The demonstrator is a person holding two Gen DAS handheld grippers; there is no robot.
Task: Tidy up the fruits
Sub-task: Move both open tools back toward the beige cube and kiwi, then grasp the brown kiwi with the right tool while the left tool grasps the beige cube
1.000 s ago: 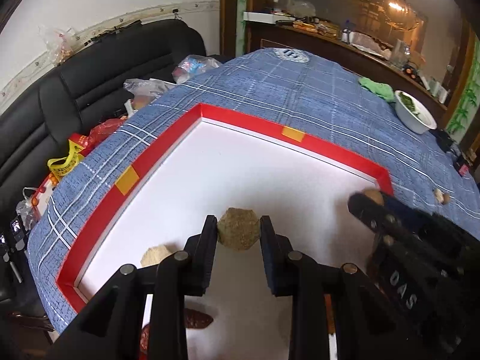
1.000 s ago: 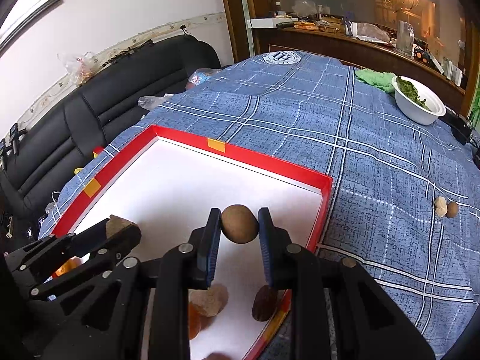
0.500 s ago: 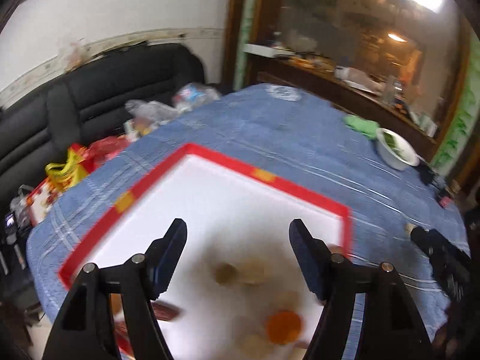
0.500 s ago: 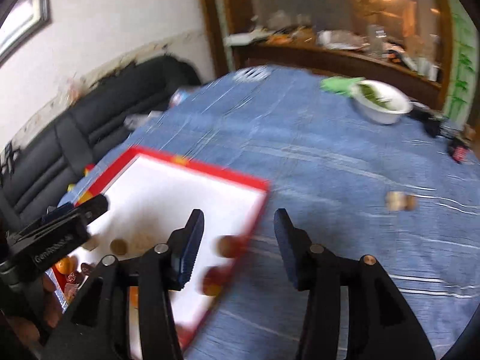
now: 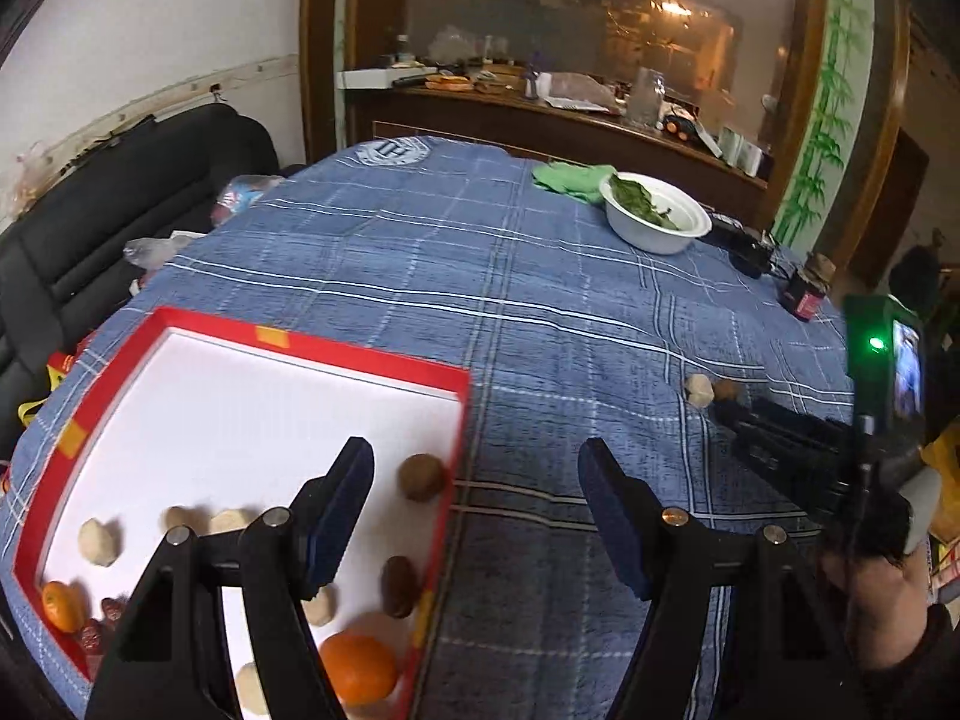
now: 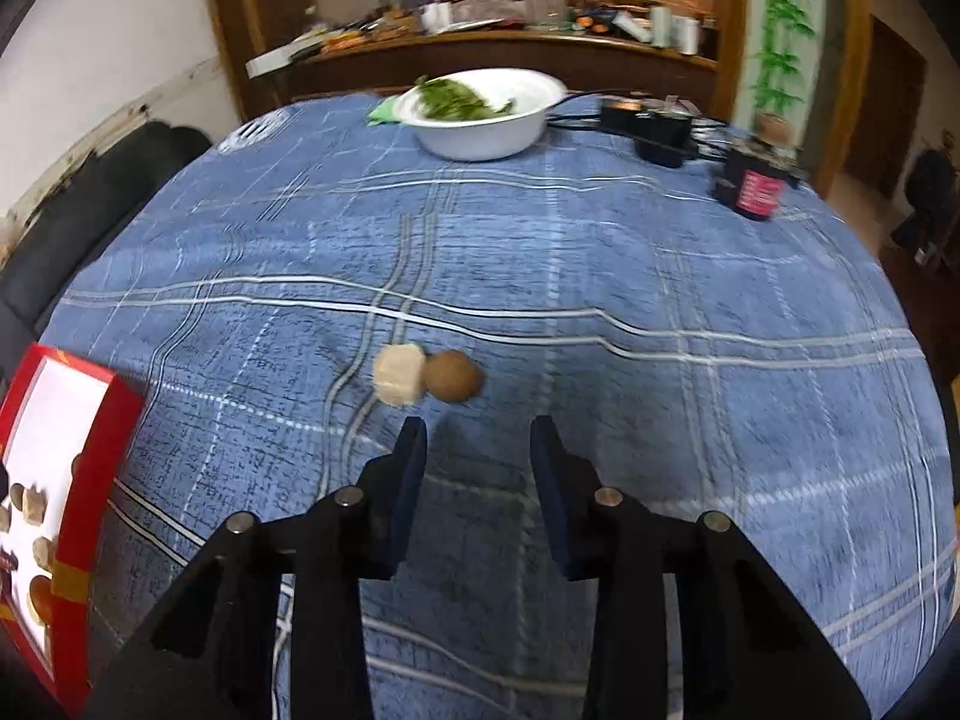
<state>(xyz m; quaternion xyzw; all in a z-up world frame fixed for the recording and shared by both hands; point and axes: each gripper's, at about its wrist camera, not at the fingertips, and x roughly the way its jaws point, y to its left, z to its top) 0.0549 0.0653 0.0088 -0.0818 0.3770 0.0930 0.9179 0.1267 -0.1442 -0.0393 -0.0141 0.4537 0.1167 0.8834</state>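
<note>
- My right claw [image 6: 477, 450], empty and closing, nears the round brown fruit [image 6: 451, 375] touching a pale faceted one [image 6: 398, 373]; a nudge could roll either away.
- My left claw [image 5: 477, 501] gapes wide, holding nothing.

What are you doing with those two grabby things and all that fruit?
A person is sorting fruit into the red tray with a tool in each hand. Oranges and small brown and pale fruits lie in it. The left tool is open and empty at the tray's edge. The right tool, empty and closing, points at a pale fruit and a brown fruit touching on the blue tablecloth.
</note>
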